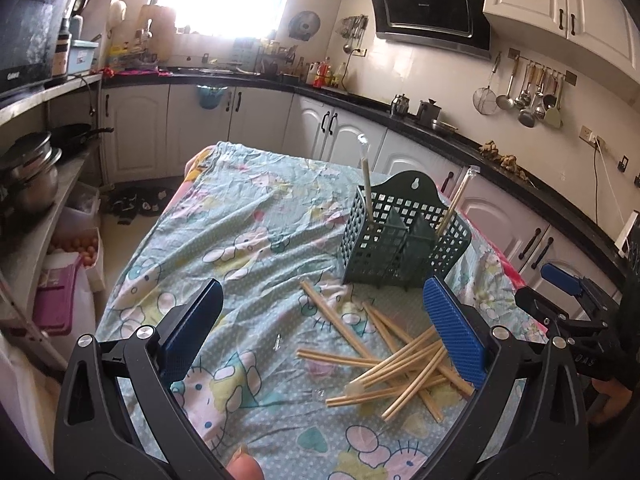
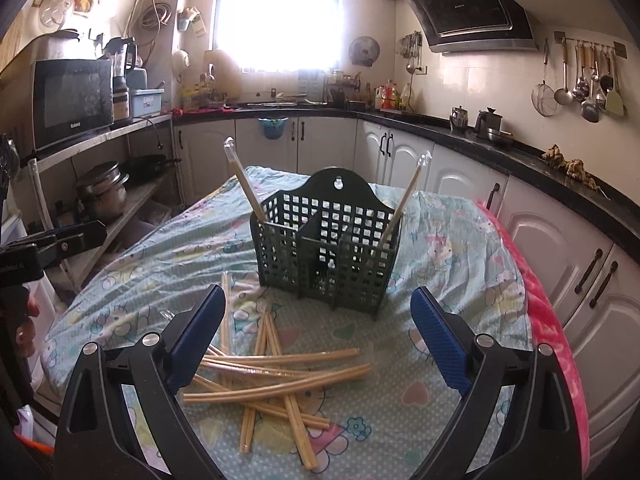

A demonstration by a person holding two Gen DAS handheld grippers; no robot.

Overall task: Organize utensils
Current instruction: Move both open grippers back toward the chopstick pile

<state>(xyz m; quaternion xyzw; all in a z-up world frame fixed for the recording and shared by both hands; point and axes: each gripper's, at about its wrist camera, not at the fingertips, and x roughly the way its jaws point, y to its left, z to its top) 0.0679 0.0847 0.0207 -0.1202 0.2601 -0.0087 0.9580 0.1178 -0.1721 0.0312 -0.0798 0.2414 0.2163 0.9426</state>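
Observation:
A dark green lattice utensil holder (image 1: 400, 240) (image 2: 332, 248) stands upright on the cloth-covered table. One wrapped chopstick pair (image 1: 367, 184) (image 2: 245, 184) leans in its left compartment, another (image 1: 454, 204) (image 2: 404, 200) in its right. Several loose wooden chopsticks (image 1: 400, 360) (image 2: 276, 372) lie in a crossed pile in front of the holder. My left gripper (image 1: 320, 320) is open and empty above the table, left of the pile. My right gripper (image 2: 320, 332) is open and empty, just above the pile. The right gripper also shows in the left wrist view (image 1: 568, 300).
The table has a patterned light-blue cloth (image 1: 224, 248) (image 2: 440, 264) with a pink edge (image 2: 552, 328). Shelves with pots (image 1: 28, 176) and a microwave (image 2: 72, 100) stand at the left. Kitchen counters (image 2: 520, 148) run behind and to the right.

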